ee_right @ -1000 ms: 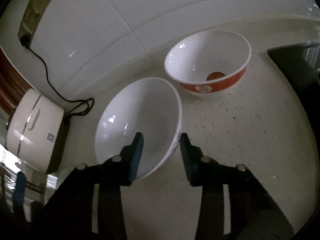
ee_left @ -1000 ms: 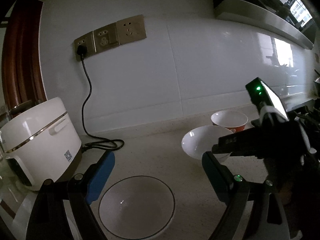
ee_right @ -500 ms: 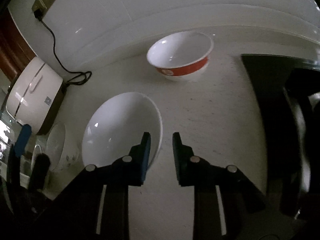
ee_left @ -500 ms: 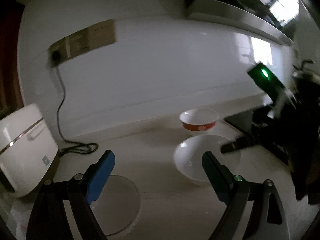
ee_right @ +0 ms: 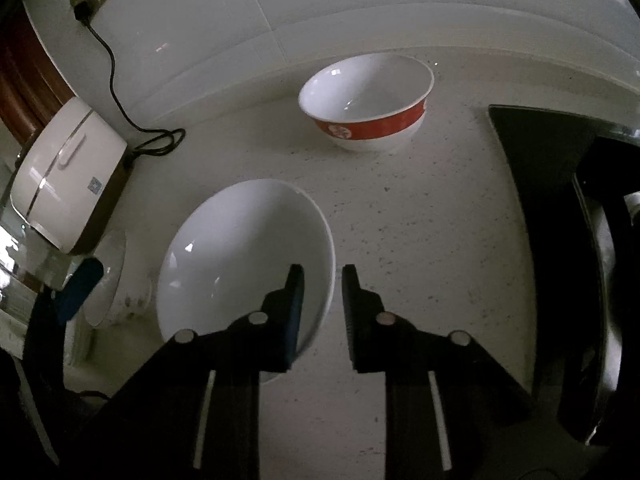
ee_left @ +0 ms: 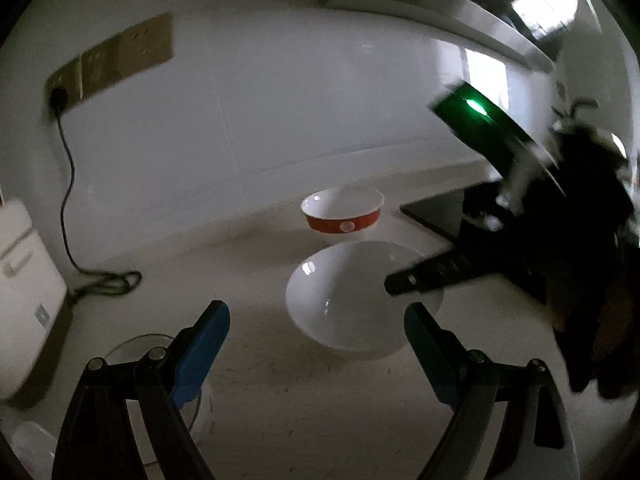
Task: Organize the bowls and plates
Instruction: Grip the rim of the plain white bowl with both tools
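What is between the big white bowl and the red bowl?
Nothing. The right wrist view shows only bare speckled counter between the white bowl and the red bowl.

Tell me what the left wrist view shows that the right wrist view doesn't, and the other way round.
Only the left wrist view shows the range hood overhead, the full row of wall sockets, and the right gripper's body with its green light reaching onto the white bowl.

Only the right wrist view shows the right gripper straddling the white bowl's rim, one finger inside and one outside, with a gap left between them, plus the rice cooker's whole lid and handle.

Both show the white bowl, the red-banded bowl, the rice cooker, the power cord and the counter.
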Demonstrator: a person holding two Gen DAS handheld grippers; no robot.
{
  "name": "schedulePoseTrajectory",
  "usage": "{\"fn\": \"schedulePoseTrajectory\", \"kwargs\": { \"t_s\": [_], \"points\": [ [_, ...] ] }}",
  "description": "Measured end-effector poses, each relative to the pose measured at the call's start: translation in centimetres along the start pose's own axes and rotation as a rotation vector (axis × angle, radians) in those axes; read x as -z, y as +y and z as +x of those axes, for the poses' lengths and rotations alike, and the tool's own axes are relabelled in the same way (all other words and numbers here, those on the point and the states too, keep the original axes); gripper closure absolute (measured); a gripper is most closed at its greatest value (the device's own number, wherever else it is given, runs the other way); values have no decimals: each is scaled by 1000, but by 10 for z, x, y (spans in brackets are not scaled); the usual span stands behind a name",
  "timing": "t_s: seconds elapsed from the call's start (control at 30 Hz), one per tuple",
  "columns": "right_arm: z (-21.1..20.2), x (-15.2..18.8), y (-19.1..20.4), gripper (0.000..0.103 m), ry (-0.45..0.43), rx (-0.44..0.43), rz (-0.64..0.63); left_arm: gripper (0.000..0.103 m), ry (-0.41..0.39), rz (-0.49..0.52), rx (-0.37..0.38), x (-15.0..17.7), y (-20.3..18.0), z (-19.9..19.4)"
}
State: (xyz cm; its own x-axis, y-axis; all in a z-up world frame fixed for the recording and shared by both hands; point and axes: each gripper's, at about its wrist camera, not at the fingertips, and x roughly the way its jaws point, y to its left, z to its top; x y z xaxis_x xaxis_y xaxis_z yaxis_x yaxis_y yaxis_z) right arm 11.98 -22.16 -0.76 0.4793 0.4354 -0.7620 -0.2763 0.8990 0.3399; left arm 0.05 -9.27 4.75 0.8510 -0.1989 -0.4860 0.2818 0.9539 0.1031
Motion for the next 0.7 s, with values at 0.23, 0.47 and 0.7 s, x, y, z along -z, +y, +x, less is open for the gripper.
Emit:
{"fn": "schedulePoseTrajectory", "kwargs": {
  "t_s": [0.23, 0.47, 0.7],
  "points": [
    [-8, -2, -6, 81, -9, 17, 21, 14, 210, -211, -28, -28, 30, 48],
    [-10, -2, -9, 81, 0, 42, 29, 59, 335, -222, 0, -26, 16, 86],
    [-15, 3, 2, 79, 26, 101, -27, 70, 348, -208, 14, -9, 15, 92]
  ]
}}
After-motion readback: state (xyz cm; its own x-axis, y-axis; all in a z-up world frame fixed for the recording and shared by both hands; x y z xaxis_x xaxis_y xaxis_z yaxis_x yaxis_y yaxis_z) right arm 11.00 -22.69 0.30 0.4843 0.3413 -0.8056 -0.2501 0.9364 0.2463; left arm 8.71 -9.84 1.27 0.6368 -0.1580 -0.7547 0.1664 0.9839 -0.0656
